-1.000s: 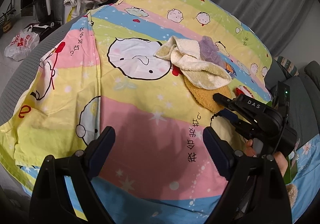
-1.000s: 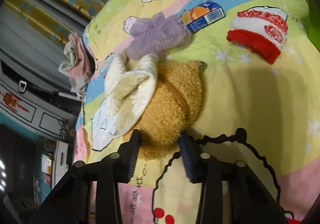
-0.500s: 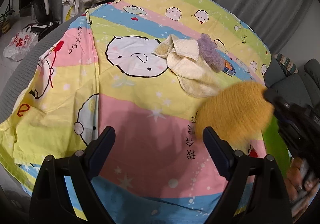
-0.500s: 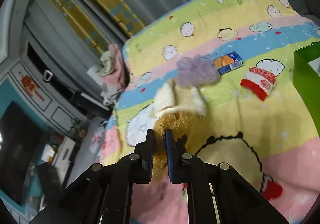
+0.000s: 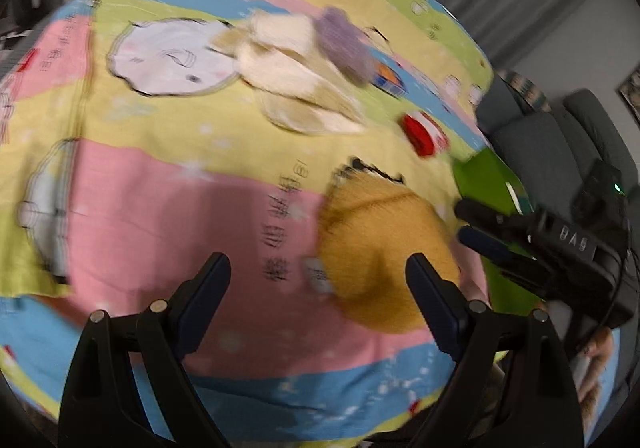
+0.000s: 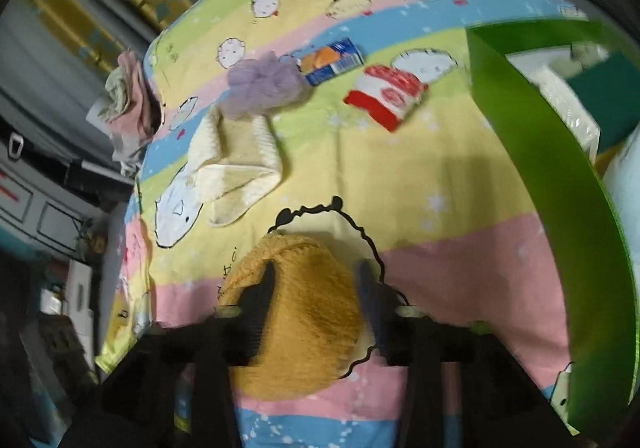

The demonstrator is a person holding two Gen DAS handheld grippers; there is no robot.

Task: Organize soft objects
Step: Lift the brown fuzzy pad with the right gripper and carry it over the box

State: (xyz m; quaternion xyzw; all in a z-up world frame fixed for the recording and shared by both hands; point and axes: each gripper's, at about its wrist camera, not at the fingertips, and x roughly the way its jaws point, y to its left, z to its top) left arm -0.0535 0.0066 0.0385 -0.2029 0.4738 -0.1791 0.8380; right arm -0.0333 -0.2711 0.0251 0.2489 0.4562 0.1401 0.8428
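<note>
The right gripper (image 6: 316, 288) had its jaws opening, with the fuzzy tan pouch (image 6: 304, 312) between them, lying on the pink band of the cartoon bedsheet (image 6: 460, 176). The left gripper (image 5: 318, 276) stood released and wide, nothing in it, the pouch just beside its right finger. Bare sheet lay open ahead of both. Farther out were the cream towel (image 6: 236, 152), the purple scrunchie (image 6: 260, 82), a small carton (image 6: 332, 60) and the red-and-white knit hat (image 6: 384, 94). The green bin (image 6: 560, 176) rose at the right, its wall near the pouch.
</note>
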